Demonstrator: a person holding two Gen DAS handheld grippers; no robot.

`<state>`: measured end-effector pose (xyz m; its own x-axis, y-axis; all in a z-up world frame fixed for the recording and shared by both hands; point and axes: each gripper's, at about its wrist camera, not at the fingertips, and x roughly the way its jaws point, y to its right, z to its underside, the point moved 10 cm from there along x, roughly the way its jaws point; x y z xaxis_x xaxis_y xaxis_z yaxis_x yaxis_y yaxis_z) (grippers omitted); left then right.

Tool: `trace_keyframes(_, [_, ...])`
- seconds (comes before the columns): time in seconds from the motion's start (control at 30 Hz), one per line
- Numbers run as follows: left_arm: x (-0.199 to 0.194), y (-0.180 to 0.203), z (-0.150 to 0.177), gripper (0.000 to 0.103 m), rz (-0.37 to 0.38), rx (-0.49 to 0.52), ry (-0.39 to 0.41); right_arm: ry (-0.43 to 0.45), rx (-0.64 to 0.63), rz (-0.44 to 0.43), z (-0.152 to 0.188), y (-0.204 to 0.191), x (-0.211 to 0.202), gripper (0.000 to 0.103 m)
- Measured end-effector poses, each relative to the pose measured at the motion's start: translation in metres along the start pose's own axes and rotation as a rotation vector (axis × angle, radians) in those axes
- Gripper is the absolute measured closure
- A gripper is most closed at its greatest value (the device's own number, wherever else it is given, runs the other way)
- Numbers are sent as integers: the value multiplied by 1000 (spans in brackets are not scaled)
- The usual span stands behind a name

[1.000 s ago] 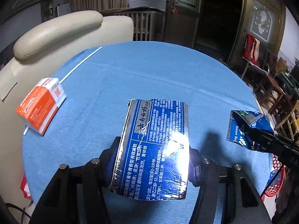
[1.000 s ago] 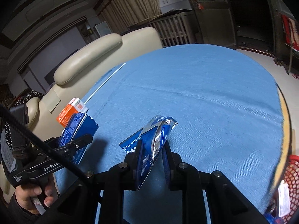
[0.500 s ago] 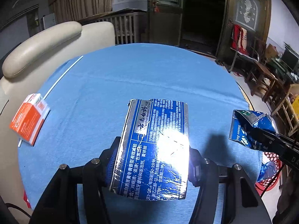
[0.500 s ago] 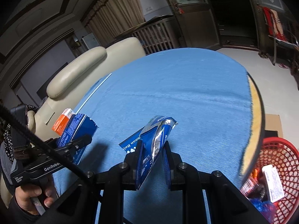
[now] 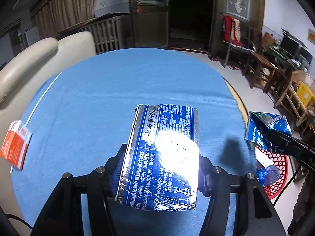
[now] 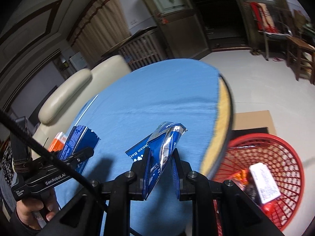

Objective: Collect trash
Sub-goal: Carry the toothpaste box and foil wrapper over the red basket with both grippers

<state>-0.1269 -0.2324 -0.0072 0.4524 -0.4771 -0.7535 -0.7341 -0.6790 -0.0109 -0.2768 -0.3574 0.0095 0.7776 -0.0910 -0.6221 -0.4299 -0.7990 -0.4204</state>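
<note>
The left claw (image 5: 160, 169) is clamped across the sides of a flattened blue foil-faced carton (image 5: 163, 157), which sits at lower centre of the left wrist view, lifted above the blue tabletop (image 5: 118, 90). The right claw (image 6: 160, 169) is clenched on a crumpled blue foil wrapper (image 6: 163, 147) at lower centre of the right wrist view, also clear of the tabletop. Both pieces look light and thin; the carton appears moderately stiff along its creases, so a grip across its width should hold, while the wrapper is soft and probably slippery and is best pinched on a folded, doubled section. An orange box (image 5: 14, 143) lies on the tabletop at the far left edge of the left wrist view, partly cut off by the frame. The red mesh basket (image 6: 285, 157) stands on the floor at lower right, beyond the tabletop rim, with some trash already inside; its near side is hidden behind the claw body. Glare on the carton face washes out part of the print.
</note>
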Motion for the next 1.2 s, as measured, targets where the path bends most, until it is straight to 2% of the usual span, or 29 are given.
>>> trace_keyframes(0.27, [2,57,-7,41,74,83,-1,61,88,105,1,67,-42,82])
trace_keyframes(0.53, [1,112,-11,41,148,168,-3,77,159,202,7,127,-69,82])
trace_keyframes(0.77, [-1,146,-10,41,184,228,-8,60,186,241,16,150,-71,82])
trace_keyframes(1.2, [2,171,-10,41,216,280,-24,16,204,273,29,172,-62,82])
